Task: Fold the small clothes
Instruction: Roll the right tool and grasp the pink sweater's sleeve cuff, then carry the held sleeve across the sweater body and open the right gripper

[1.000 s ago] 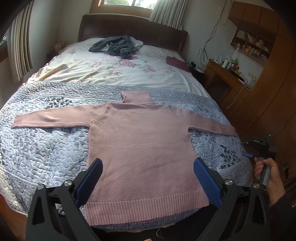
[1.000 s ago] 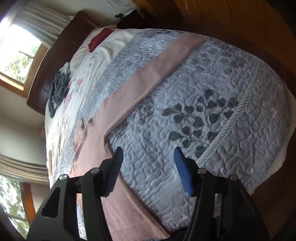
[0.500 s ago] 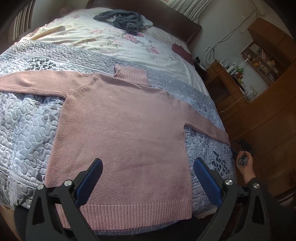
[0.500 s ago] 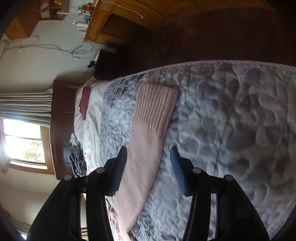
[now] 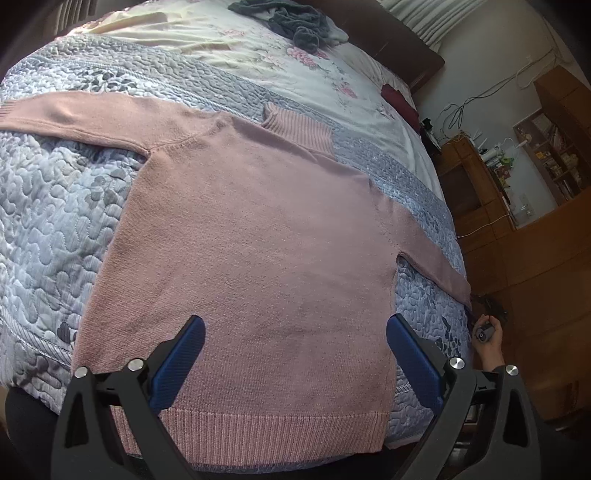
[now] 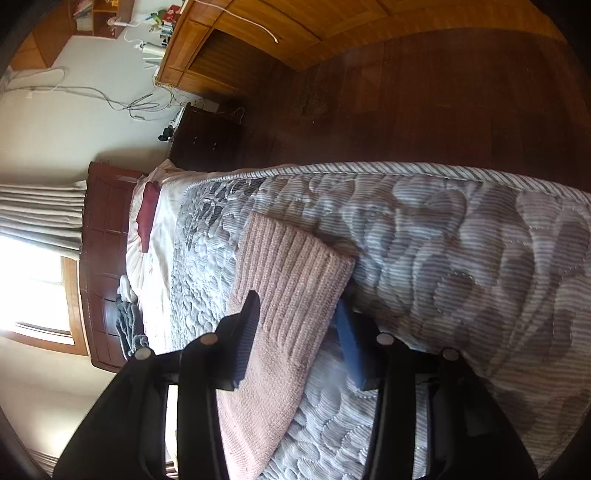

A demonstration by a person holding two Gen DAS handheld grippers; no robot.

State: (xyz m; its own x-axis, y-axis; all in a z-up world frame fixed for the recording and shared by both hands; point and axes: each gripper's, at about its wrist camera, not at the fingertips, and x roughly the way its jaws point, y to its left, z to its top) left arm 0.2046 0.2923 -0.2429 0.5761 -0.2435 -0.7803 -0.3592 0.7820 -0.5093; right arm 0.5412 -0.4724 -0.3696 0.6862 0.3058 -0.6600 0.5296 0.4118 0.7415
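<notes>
right gripper (image 6: 295,325) now astride sleeve cuff (image 6: 291,269), jaws narrower than before

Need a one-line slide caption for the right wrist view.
Open right gripper straddling the ribbed cuff of a pink sweater's sleeve on the grey quilted bedspread.

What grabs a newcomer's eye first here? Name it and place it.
The pink turtleneck sweater lies spread flat, sleeves out, across the grey-blue quilt at the bed's foot. The right gripper straddles the ribbed cuff of one sleeve, fingers open. A dark grey garment lies heaped near the headboard.
</notes>
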